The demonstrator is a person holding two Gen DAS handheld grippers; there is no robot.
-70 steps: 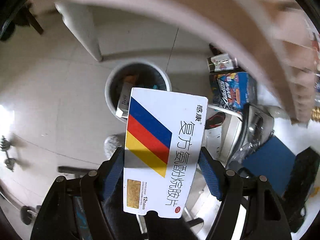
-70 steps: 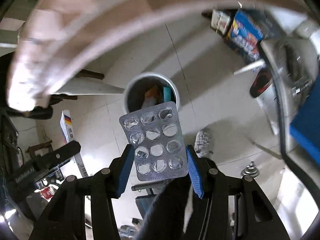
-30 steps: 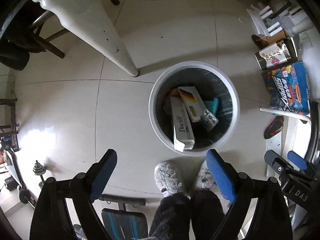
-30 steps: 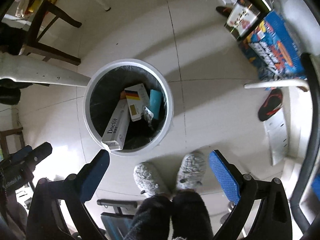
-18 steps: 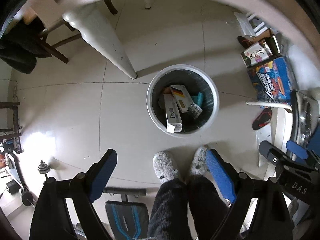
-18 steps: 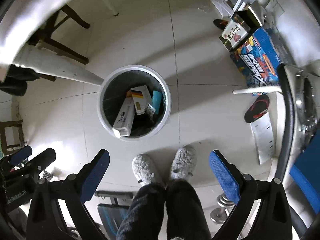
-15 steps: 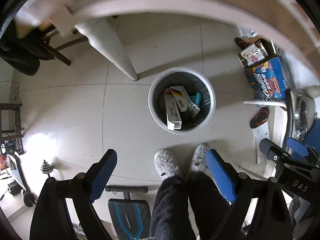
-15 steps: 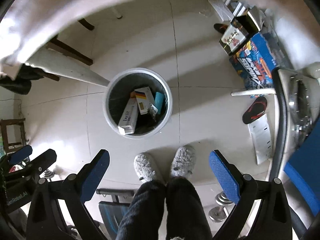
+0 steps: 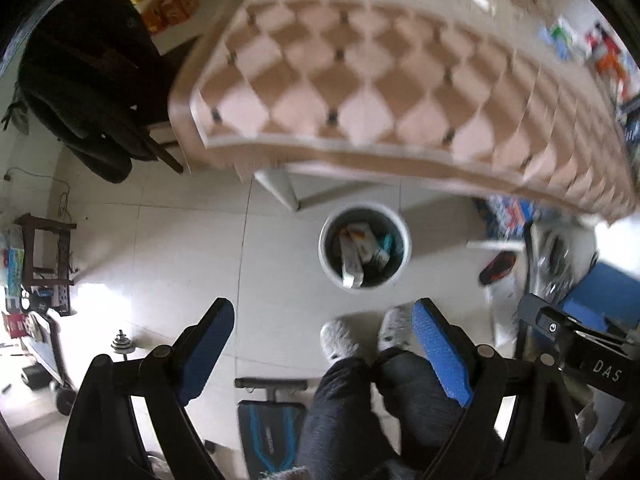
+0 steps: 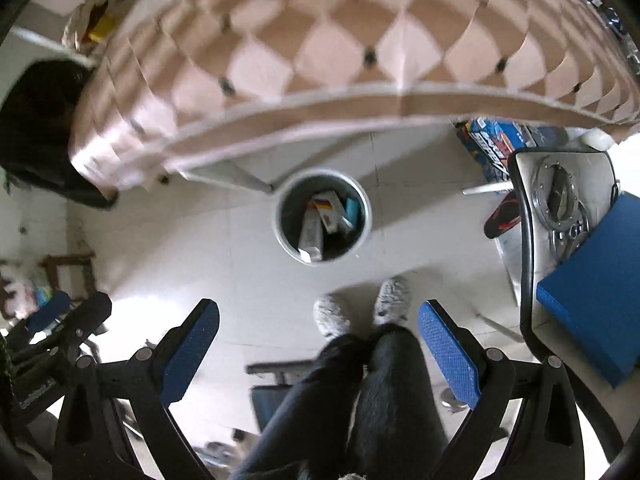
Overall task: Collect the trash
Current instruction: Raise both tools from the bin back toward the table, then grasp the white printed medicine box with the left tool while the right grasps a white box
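Observation:
A white round trash bin (image 9: pixel 404 254) stands on the tiled floor far below, also in the right wrist view (image 10: pixel 366 216). It holds a long white box (image 9: pixel 351 262), a striped medicine box (image 10: pixel 326 210) and a teal item (image 10: pixel 352 208). My left gripper (image 9: pixel 323 340) is open and empty, high above the floor. My right gripper (image 10: pixel 319 338) is open and empty, also high above the bin. The checked tablecloth (image 9: pixel 380 92) of the table fills the top of both views, with small packets (image 9: pixel 568 38) on its far right.
The person's legs and grey slippers (image 9: pixel 340 338) stand just in front of the bin. A black coat (image 9: pixel 92 76) hangs on a chair at left. A blue box (image 10: pixel 596 300), a chair (image 10: pixel 560 200), a red slipper (image 10: pixel 504 216) and cartons lie at right. Dumbbells (image 9: pixel 122 346) at left.
Both grippers have dropped the medicine box and blister pack into the bin, opened, and risen well above it. The tablecloth has come into view at the top.

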